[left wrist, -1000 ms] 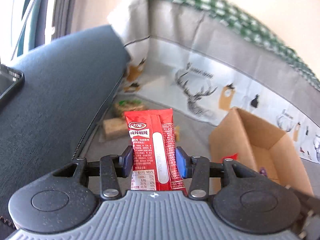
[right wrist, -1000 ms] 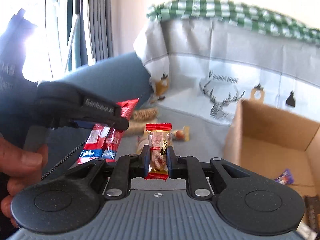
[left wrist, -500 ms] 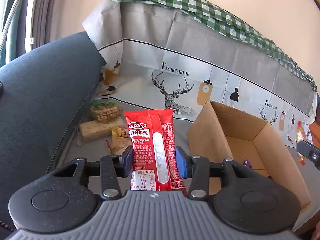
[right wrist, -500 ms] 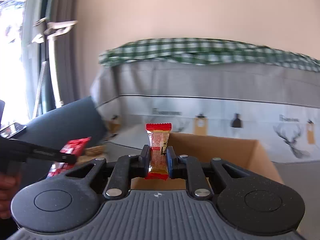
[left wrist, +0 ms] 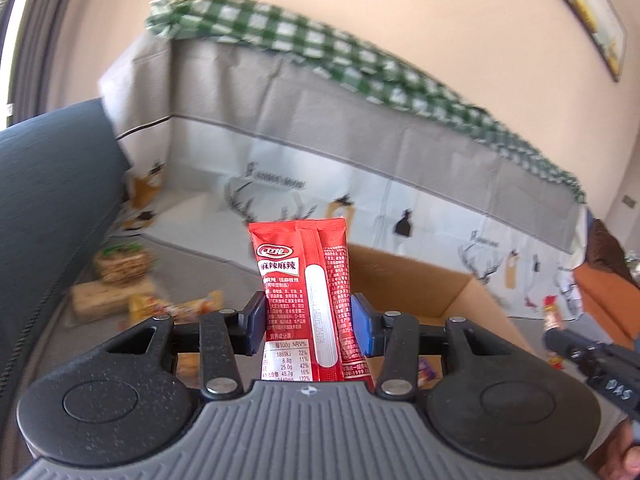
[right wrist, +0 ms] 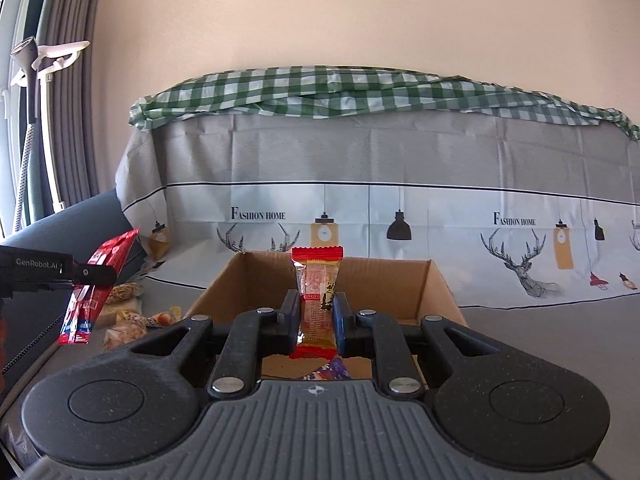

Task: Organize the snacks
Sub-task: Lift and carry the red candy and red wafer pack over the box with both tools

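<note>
Both claws are loaded up here. The left claw (left wrist: pixel 308 322) is clamped on a red snack packet (left wrist: pixel 302 300), holding it upright so the back side with the nutrition table faces the camera; the blue pads (left wrist: pixel 362 330) press in on both edges. In the right wrist view that same packet (right wrist: pixel 94 288) hangs off to about 9 o'clock, pinched by the left claw's black finger.

The right claw (right wrist: pixel 316 316) is squeezed tight on a small orange-and-red wrapped snack (right wrist: pixel 317 300), also standing upright, its crimped top edge poking up above the fingers. From the left wrist view it shows up tiny at roughly 3 o'clock (left wrist: pixel 551 314), sticking up out of the right claw's tip.

Straight ahead of the right claw, at 12 o'clock, sits an open cardboard box (right wrist: pixel 440 280) on a grey sofa seat. Something purple-wrapped (right wrist: pixel 326 372) peeks out just below the held snack, looks like it's lying on the box floor. In the left wrist view the box (left wrist: pixel 476 304) is at about 2 o'clock, behind the red packet.

More loose snacks (right wrist: pixel 128 322) are piled on the seat left of the box, near the dark grey cushion (left wrist: pixel 44 208); they're blurry in the left view (left wrist: pixel 120 280), so no telling exactly what each one is. The sofa back is draped in a grey deer-print cover (right wrist: pixel 400 208) with a green checked cloth (right wrist: pixel 320 90) along the top.
</note>
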`<state>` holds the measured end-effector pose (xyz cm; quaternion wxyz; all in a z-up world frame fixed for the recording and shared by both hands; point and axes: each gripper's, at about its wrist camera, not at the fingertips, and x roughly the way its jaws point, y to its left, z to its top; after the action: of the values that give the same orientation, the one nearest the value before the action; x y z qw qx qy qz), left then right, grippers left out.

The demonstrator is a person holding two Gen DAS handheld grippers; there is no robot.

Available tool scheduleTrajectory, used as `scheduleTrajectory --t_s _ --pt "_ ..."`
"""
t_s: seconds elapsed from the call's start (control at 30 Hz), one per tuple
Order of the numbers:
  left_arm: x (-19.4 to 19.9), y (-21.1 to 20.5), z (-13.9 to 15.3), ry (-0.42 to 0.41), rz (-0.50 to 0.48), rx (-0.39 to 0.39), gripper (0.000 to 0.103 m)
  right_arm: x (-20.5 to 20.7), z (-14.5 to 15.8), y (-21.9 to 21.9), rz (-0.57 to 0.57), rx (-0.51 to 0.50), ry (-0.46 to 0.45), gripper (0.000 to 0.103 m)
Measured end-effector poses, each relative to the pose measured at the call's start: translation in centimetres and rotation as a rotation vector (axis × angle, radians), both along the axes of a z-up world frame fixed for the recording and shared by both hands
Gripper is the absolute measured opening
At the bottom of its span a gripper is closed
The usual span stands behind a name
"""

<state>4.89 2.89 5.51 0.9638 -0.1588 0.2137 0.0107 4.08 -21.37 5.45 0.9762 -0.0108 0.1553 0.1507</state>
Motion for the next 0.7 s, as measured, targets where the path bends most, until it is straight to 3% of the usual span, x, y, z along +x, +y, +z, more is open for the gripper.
scheduleTrajectory --t_s 0.3,0.7 --pt "0.5 -4.2 0.3 -0.098 -0.141 -0.001 0.049 0.7 -0.3 -0.3 -0.027 -0.006 0.012 0.018" --pt "1.5 -9.4 -0.7 -0.129 -0.270 0.021 0.049 1.4 -0.6 -1.1 -0.078 -0.016 0.027 0.018"
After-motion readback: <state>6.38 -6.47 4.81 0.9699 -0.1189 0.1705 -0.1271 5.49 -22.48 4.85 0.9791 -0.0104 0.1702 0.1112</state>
